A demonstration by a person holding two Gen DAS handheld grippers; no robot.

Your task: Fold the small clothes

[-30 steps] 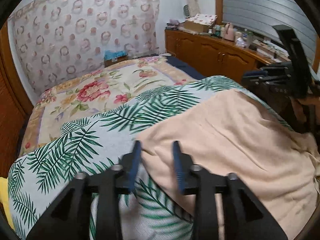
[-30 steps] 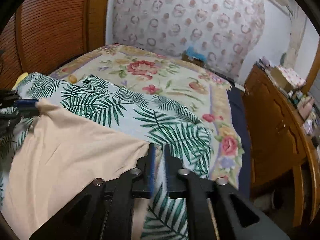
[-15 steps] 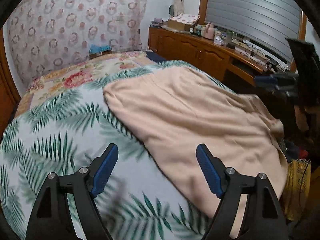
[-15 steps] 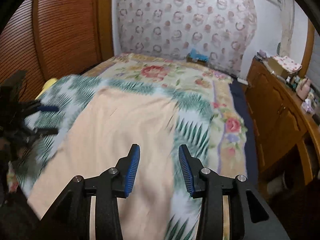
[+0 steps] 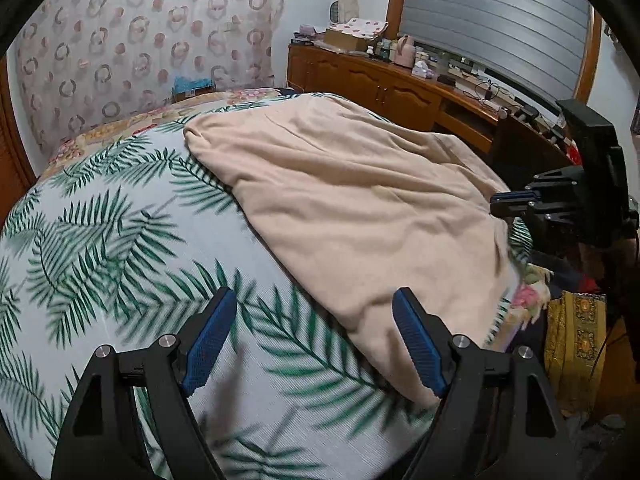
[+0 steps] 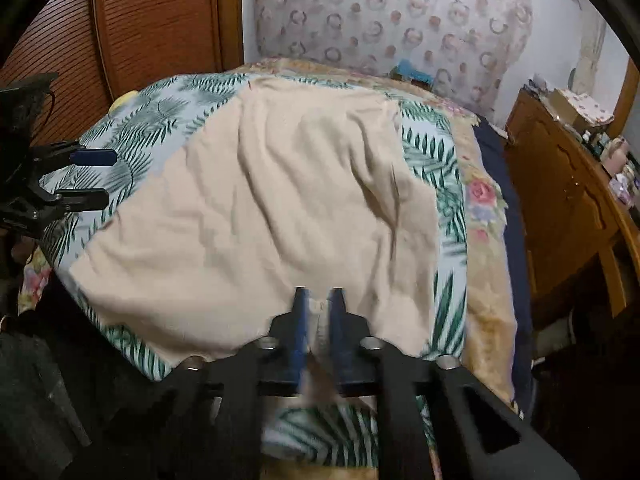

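right gripper [image 6: 319, 320]: pinching peach garment [image 6: 280, 208] hem | left gripper [image 5: 316, 340]: agape

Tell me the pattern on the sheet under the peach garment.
Green palm fronds on a pale ground; the sheet shows best in the left wrist view.

Left gripper [image 5: 314, 336]: matte black angular frame with triangular cut-outs, silver round screw heads along the arms, two fingers [image 5: 210, 338] faced with ribbed blue pads. Right gripper [image 6: 319, 320]: same black frame, silver screws, blue-faced fingers [image 6: 300, 332]; a black block mounted behind it.
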